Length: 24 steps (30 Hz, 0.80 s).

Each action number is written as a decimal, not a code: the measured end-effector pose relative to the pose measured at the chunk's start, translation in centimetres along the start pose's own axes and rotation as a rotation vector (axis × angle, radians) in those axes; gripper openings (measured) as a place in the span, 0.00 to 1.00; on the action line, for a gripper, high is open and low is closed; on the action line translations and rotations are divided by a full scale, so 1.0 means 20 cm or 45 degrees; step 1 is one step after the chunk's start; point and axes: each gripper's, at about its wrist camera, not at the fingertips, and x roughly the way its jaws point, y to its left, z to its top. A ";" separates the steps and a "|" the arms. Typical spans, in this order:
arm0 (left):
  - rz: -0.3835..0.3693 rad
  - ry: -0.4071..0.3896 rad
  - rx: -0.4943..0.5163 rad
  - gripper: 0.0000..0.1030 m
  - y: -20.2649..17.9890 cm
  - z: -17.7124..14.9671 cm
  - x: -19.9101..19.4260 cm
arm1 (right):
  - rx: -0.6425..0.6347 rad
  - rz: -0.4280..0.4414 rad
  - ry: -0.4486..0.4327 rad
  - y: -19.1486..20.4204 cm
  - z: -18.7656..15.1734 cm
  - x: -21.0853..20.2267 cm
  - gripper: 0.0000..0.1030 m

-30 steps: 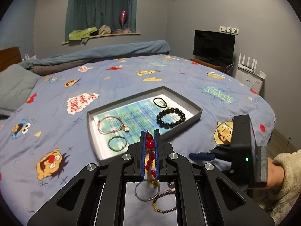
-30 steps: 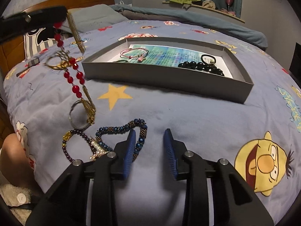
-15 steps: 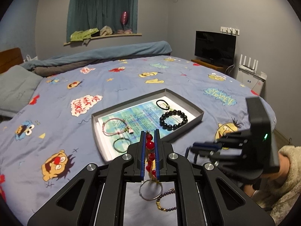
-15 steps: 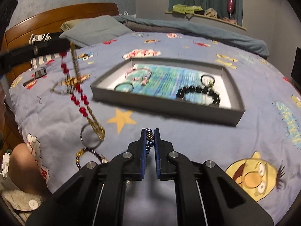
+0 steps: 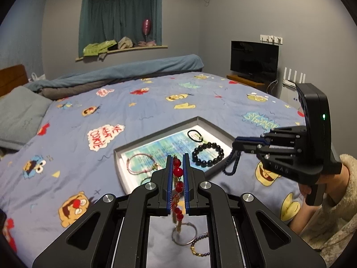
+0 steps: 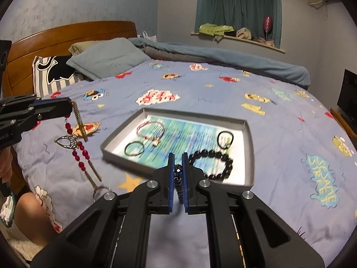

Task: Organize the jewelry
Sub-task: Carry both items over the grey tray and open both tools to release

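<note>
Four jewelry pieces lie in the tray; each gripper pinches one: left a red-bead necklace, right a blue bracelet.

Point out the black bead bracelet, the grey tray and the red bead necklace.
black bead bracelet [image 5: 208,154]: left wrist view, a near-side bead.
grey tray [image 6: 249,147]: right wrist view, right wall.
red bead necklace [image 6: 82,153]: right wrist view, hanging red bead.

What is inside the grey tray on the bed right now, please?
The grey tray holds a black bead bracelet, black hair tie, pink cord bracelet and dark ring; the right gripper hides its near middle.
</note>
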 end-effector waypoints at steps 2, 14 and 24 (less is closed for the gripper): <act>-0.003 0.010 0.011 0.09 0.01 0.03 0.01 | 0.006 0.008 -0.008 -0.02 0.04 -0.01 0.06; -0.053 0.023 0.043 0.09 0.09 0.29 0.18 | 0.052 -0.011 -0.027 -0.19 0.28 0.12 0.06; -0.036 0.063 0.059 0.09 0.16 0.49 0.51 | 0.058 -0.007 0.008 -0.29 0.39 0.42 0.06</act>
